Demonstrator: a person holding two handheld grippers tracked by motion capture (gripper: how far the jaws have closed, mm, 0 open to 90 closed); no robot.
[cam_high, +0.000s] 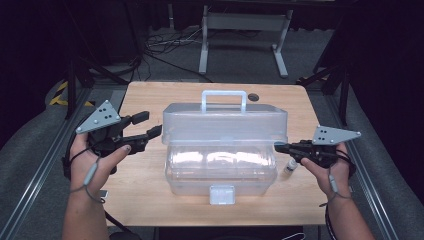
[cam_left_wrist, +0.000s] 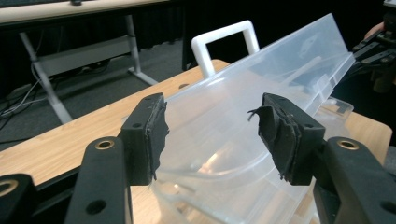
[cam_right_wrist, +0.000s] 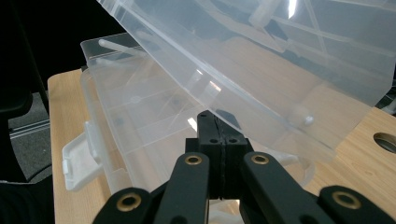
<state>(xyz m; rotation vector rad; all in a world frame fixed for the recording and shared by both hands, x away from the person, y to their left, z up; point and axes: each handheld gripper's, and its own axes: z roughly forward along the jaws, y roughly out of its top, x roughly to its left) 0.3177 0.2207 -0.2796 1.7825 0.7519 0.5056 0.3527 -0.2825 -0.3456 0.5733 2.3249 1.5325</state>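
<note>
The clear box (cam_high: 222, 150) sits mid-desk, long axis running nine to three o'clock, its raised lid (cam_high: 225, 125) between the spread-jawed left hand-held gripper (cam_high: 145, 131) at nine and the closed, empty right hand-held gripper (cam_high: 278, 147) at three.

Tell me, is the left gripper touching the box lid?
Cannot tell. In the left gripper view the left gripper stands open with the lid between its jaws, but no plain contact or gap shows.

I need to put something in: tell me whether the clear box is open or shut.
Open. The clear box's lid is raised, tilted back above the base, with a gap between them; the front latch hangs free.
</note>
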